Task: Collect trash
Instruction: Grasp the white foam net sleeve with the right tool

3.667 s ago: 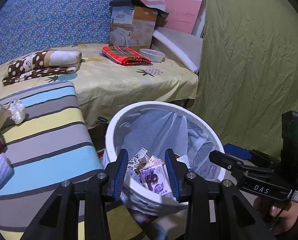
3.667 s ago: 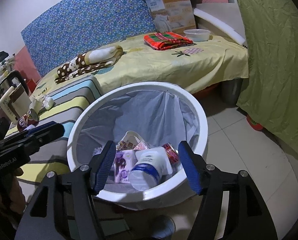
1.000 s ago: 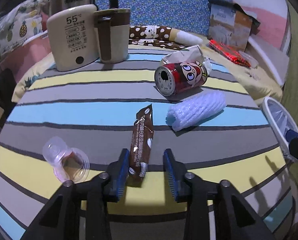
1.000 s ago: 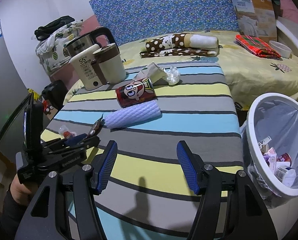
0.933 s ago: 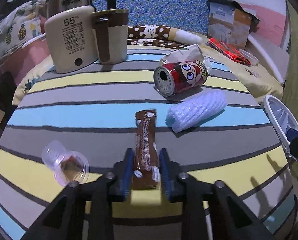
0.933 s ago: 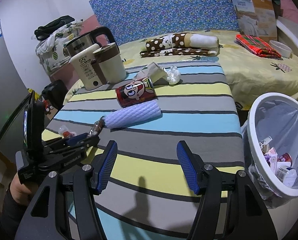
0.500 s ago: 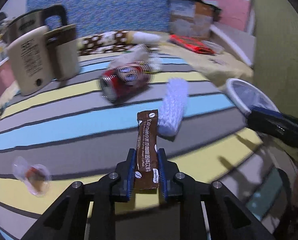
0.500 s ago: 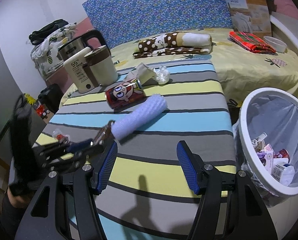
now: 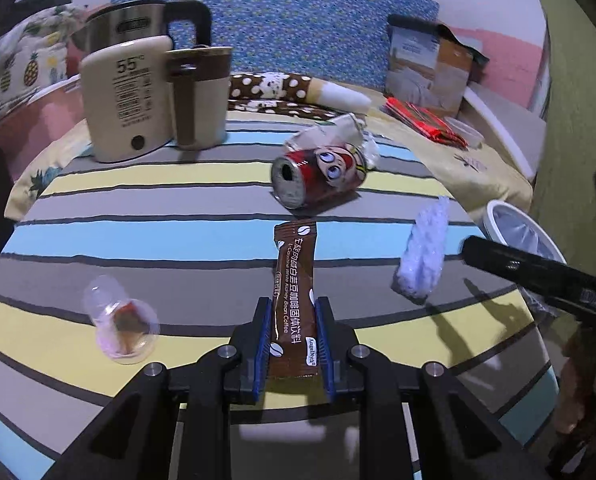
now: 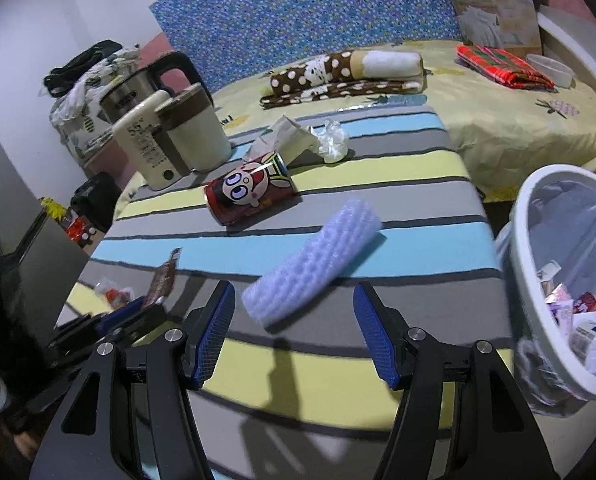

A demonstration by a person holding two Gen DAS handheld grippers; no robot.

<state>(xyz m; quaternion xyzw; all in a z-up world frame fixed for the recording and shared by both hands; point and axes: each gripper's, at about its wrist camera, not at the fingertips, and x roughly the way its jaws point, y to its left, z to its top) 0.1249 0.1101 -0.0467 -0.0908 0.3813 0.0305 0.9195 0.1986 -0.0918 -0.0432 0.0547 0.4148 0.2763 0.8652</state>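
Note:
My left gripper is shut on a brown coffee sachet, which stands up between the blue pads above the striped table. The same sachet shows in the right wrist view at lower left. My right gripper is open, just short of a pale blue foam sleeve that lies on the table. A red cartoon can lies on its side beyond it. A clear jelly cup sits left of the left gripper. The white bin holds several pieces of trash.
A beige kettle and a brown-banded mug stand at the table's far left. Crumpled paper and plastic lie behind the can. A bed with a yellow sheet runs behind the table. The bin stands off the table's right edge.
The left gripper closed on the coffee sachet and lifted it off the table. The right gripper moved forward and down toward the foam sleeve, its jaws unchanged.

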